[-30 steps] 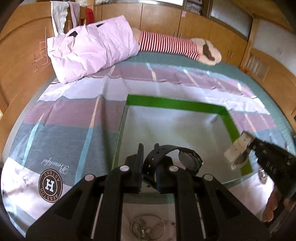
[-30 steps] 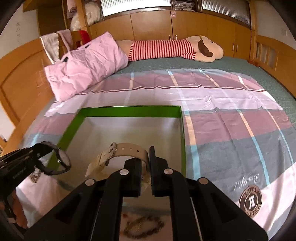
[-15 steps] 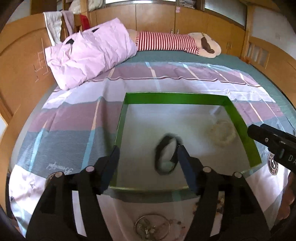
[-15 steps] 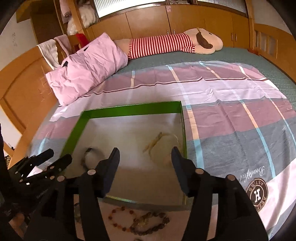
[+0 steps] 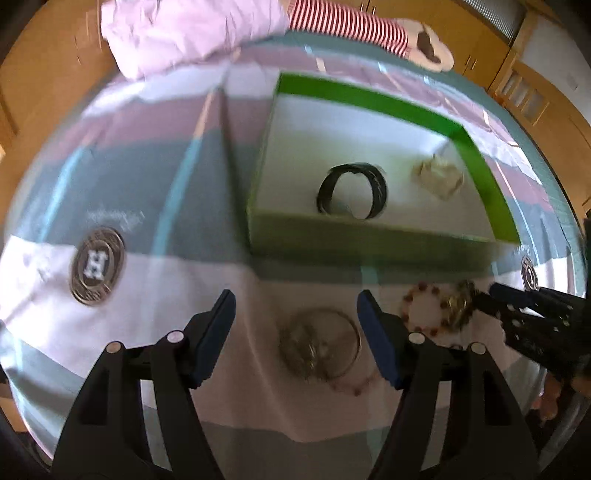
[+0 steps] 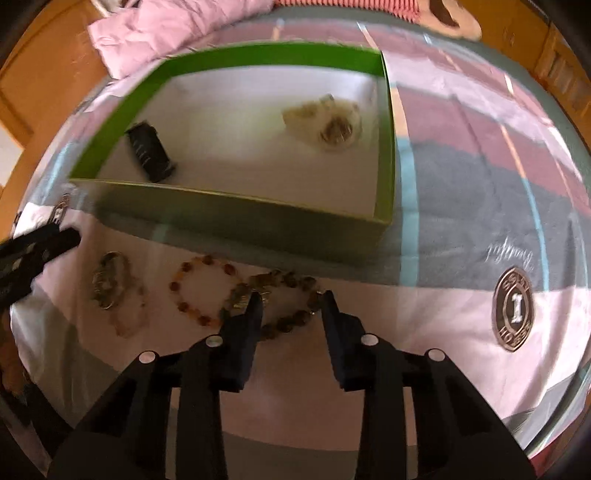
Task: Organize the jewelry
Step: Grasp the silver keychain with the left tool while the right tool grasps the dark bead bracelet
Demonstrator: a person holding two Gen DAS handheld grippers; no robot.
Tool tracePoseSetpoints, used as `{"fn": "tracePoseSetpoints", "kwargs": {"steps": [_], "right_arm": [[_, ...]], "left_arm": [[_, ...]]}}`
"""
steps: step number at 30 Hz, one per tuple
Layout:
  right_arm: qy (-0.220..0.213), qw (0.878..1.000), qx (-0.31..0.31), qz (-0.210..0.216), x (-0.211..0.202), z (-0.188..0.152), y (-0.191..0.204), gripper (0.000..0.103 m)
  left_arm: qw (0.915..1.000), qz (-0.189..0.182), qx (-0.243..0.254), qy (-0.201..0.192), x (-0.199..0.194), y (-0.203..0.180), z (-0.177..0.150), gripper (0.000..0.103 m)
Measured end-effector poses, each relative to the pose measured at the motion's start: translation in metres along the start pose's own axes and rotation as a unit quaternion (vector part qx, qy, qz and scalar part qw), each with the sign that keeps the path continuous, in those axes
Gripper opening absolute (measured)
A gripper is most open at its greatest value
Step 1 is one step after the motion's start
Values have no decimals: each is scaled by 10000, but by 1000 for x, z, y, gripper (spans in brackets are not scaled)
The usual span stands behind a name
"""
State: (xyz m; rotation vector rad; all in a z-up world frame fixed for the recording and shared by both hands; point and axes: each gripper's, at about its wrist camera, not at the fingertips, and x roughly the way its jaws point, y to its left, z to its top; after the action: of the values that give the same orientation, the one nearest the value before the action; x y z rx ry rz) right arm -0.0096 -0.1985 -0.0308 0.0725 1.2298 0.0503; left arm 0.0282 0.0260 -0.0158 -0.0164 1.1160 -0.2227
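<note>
A green box (image 5: 369, 236) with a white floor holds a black watch (image 5: 351, 192) and a beige watch (image 5: 439, 177). In front of it on the sheet lie a silver bangle (image 5: 319, 343), an amber bead bracelet (image 6: 203, 288) and a dark bead bracelet (image 6: 288, 284). My left gripper (image 5: 295, 302) is open and hovers over the silver bangle, which shows between its fingers. My right gripper (image 6: 291, 297) straddles the dark bead bracelet and its jaws are closing; the pads do not press on the beads.
The box (image 6: 229, 206) rests on a striped bedsheet with round logo prints (image 5: 98, 266) (image 6: 513, 314). A pink pillow (image 5: 192, 29) and a striped plush toy (image 5: 351, 26) lie at the bed's far end. Wooden cabinets surround the bed.
Both grippers let go of their watches, which now lie in the box. Both have tipped down toward the jewelry in front of the box. The right jaws stand narrower than half a second ago.
</note>
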Motion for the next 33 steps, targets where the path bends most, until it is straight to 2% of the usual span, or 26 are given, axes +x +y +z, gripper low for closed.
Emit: {"fn": "tracePoseSetpoints", "kwargs": {"steps": [4,7,8,9,10,13,16,19,21,23,26,29,32,33], "right_arm": [[148,9981,248,-541,13,3,-12,35],[268,9986,169,-417,20,2,-8,33],[232,9991,106,-346,20,1,-5,18],[221,9997,15,-142,18,1,0,7],[193,9998,-23,93,15,1,4,6],[-92,9984,-229,518,-2,2,17,6],[-332,9965,-267,713,-13,5,21,6],[-410,9967,-244,655,-17,7,19,6],[-432,9970,-214,606,-19,13,17,6],[-460,9970,-153,603,-22,13,16,6],[-528,9969,-119,577,-25,6,17,6],[-492,9971,-106,575,-20,2,15,6],[-461,9975,-102,528,-19,2,14,6],[-457,9975,-85,529,-19,2,13,6]], "left_arm": [[9996,148,214,108,5,-7,-4,69],[9988,205,275,343,15,-8,-8,67],[9986,205,278,407,19,-7,-8,63],[9983,200,272,484,22,-6,-8,53],[9981,187,247,535,23,-4,-9,41],[9973,3,107,722,33,-1,-10,20],[9973,42,135,727,37,-2,-9,14],[9975,1,86,696,39,-1,-6,7],[9976,-240,-61,641,37,2,-4,7],[9970,-617,-216,421,26,5,-1,7],[9970,-753,-165,-19,8,4,4,7],[9963,-830,-128,191,14,1,1,7],[9974,-657,-6,311,22,-6,-1,7],[9975,-629,9,322,23,-7,-2,10]]}}
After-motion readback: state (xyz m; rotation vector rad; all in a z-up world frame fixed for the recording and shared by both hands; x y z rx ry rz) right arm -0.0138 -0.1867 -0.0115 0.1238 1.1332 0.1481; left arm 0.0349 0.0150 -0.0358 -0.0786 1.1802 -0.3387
